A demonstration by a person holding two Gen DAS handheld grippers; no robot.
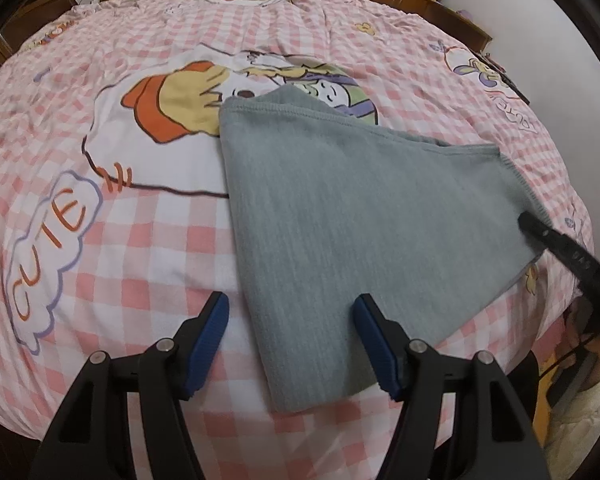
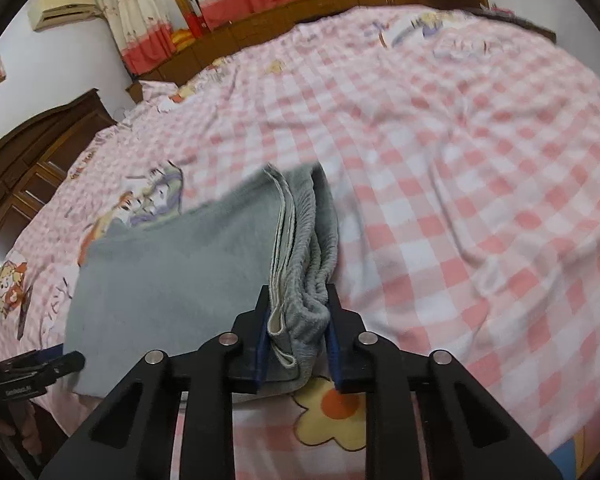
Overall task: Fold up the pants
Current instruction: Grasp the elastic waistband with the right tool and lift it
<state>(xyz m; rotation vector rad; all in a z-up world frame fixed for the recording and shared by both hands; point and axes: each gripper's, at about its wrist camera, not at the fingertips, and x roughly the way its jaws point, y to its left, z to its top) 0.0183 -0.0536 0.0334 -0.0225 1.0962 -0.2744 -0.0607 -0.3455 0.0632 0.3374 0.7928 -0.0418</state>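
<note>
Grey knit pants [image 1: 364, 216], already folded into a thick flat slab, lie on the pink checked bed [image 1: 148, 240] near its front edge. The right gripper [image 2: 296, 340] is clamped on the stacked waistband end, layers bunched between the pads. The left gripper [image 1: 292, 344] hangs with jaws apart over the near corner, gripping nothing. Looks like one last fold: left needs to pinch that corner so both ends lift together, I'd guess

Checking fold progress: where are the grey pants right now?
The grey pants lie folded on the pink checked bedspread, partly over its cartoon print; in the right wrist view, the right gripper clamps their bunched waistband edge.
</note>
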